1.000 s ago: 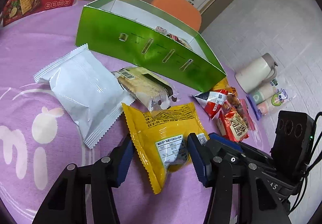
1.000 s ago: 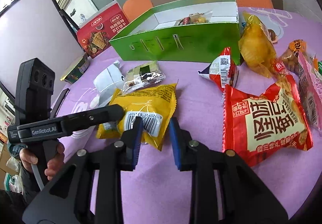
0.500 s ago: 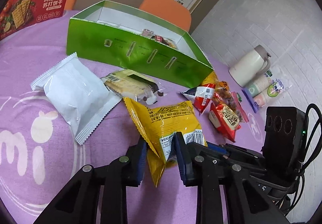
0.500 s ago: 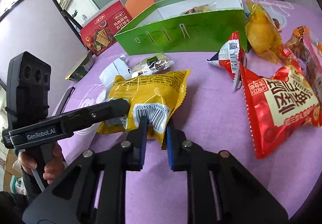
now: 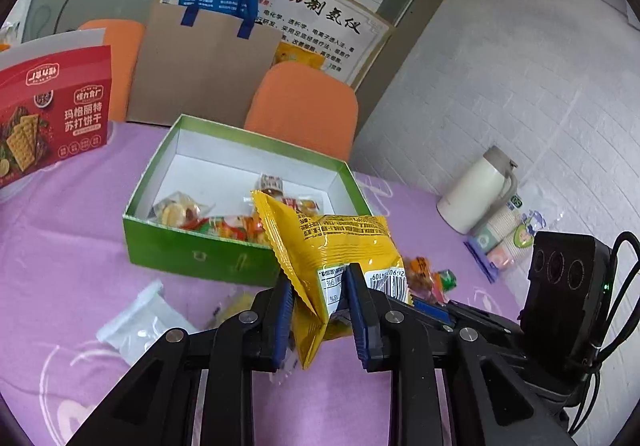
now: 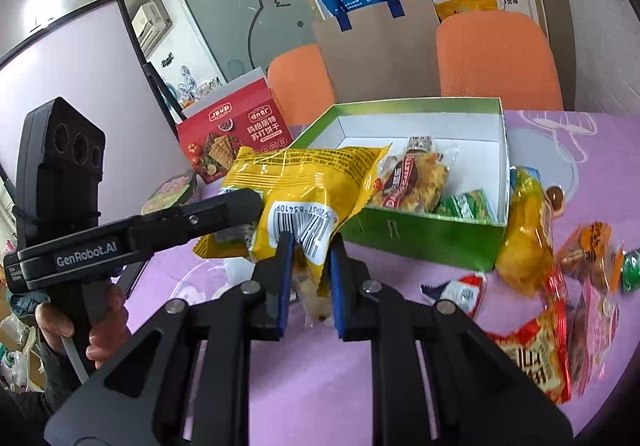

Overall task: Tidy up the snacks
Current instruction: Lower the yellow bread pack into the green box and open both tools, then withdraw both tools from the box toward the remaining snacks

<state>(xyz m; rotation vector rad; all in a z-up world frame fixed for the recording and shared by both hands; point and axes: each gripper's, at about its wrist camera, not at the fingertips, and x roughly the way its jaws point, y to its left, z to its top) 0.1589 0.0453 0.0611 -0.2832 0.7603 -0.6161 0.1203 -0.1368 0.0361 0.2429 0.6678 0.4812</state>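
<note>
A yellow snack bag (image 5: 332, 246) (image 6: 308, 185) hangs in the air in front of the open green box (image 5: 192, 254) (image 6: 432, 238). My left gripper (image 5: 318, 300) is shut on the bag's near edge. From the other side, my right gripper (image 6: 308, 258) is shut on the same bag at its barcode corner. The bag is tilted, with its top edge over the box's near wall. Several wrapped snacks lie inside the box.
A white packet (image 5: 140, 322) and a clear-wrapped snack lie on the purple tablecloth (image 5: 60, 246) under the bag. Red and orange snack bags (image 6: 532, 346) lie right of the box. A red cracker box (image 5: 48, 109), a white thermos (image 5: 476, 193) and orange chairs (image 5: 304, 105) stand behind.
Both grippers have closed on the yellow bag and lifted it off the table, carrying it up toward the green box. The view now looks down into the box.
</note>
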